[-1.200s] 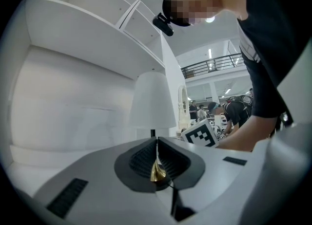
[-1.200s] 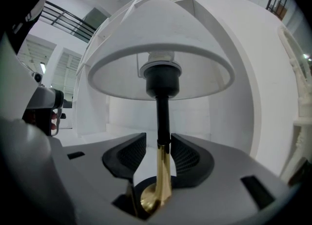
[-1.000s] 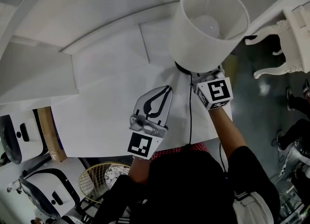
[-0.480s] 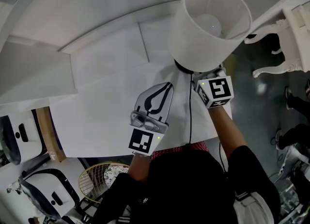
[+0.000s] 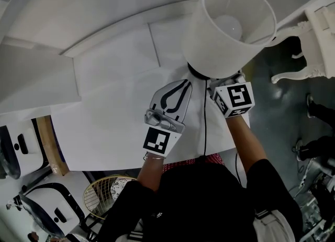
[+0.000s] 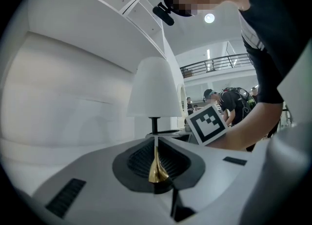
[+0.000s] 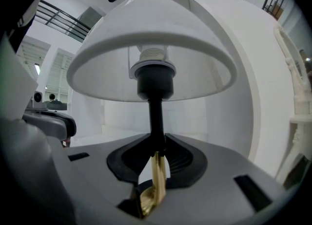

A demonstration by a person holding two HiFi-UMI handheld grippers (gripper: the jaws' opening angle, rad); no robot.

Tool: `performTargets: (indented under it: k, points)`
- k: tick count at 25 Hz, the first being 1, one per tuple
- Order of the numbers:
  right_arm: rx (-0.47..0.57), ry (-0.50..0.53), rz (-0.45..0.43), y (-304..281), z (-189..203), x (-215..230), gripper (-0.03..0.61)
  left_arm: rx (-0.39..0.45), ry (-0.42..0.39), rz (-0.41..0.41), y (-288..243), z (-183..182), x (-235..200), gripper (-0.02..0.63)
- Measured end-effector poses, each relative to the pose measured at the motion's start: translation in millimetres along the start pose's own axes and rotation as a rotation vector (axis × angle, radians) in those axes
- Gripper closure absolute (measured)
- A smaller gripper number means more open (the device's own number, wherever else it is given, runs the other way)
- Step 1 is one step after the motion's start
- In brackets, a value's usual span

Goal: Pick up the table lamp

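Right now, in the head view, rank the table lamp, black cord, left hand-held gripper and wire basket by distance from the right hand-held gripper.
1. Table lamp: stem between the right hand-held gripper's jaws, which have just been closing.
2. Black cord: just left.
3. Left hand-held gripper: further left.
4. Wire basket: far lower left.

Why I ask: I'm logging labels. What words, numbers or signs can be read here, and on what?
No words, brands or numbers can be read in any view.
On the left cube: a black-and-white square marker, a pattern, not text.
On the right cube: the same kind of marker.
On the lamp: nothing; the shade is plain white.
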State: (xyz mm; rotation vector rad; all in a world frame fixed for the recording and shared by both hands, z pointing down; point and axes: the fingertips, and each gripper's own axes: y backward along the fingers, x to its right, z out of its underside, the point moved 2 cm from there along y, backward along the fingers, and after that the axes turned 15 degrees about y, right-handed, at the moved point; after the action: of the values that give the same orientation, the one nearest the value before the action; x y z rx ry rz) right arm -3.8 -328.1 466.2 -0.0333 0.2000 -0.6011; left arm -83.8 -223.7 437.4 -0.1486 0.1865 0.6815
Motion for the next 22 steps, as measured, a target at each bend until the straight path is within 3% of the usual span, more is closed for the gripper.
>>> performTargets:
  k: [2, 3, 6, 9, 22]
  points:
    - [-0.005, -0.005, 0.003, 0, 0, 0, 0.492, 0.001, -0.013, -0.001, -5, 2, -3, 0.600]
    - [-0.008, -0.006, 0.003, -1, 0, 0, 0.492, 0.021, 0.020, -0.012, -7, 2, -5, 0.595]
    - [-0.016, -0.002, -0.001, -1, 0, 0, 0.492, 0.060, 0.097, -0.016, -12, 2, -8, 0.508]
    - [-0.017, -0.007, -0.006, -1, -1, 0, 0.492, 0.046, 0.072, 0.001, -18, 6, -9, 0.508]
    - [-0.025, -0.029, -0.004, -1, -1, 0, 0.491, -0.016, 0.096, 0.087, -47, 32, -18, 0.448]
